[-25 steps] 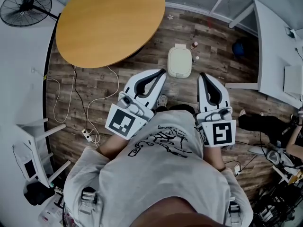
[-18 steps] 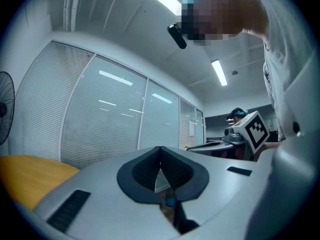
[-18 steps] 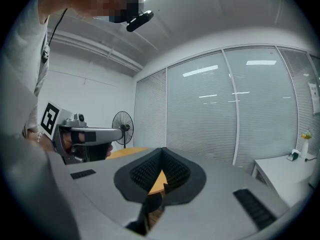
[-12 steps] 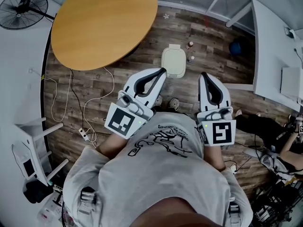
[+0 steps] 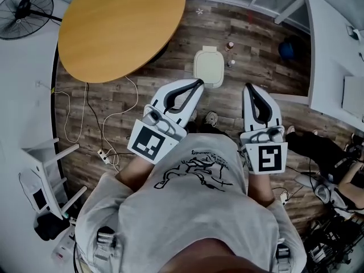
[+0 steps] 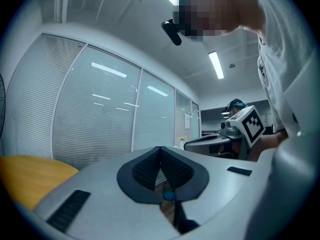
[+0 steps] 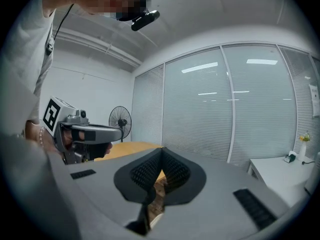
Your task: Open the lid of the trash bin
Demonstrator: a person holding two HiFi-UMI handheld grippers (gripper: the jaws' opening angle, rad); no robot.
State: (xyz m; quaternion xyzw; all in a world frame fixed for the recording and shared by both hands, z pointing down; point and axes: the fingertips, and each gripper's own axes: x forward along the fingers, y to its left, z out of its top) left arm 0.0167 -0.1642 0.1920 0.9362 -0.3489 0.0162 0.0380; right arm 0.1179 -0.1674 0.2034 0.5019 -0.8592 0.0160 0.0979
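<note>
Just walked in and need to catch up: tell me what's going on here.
A person stands on a wooden floor with a two-jaw gripper in each hand. The left gripper and the right gripper are both shut with nothing between their jaws, and both are held out in front of the body. Ahead of them on the floor sits a small white trash bin, beside a round orange table. Its lid is down, and neither gripper has reached it yet.

Head view – down, gripper views approx. level
</note>
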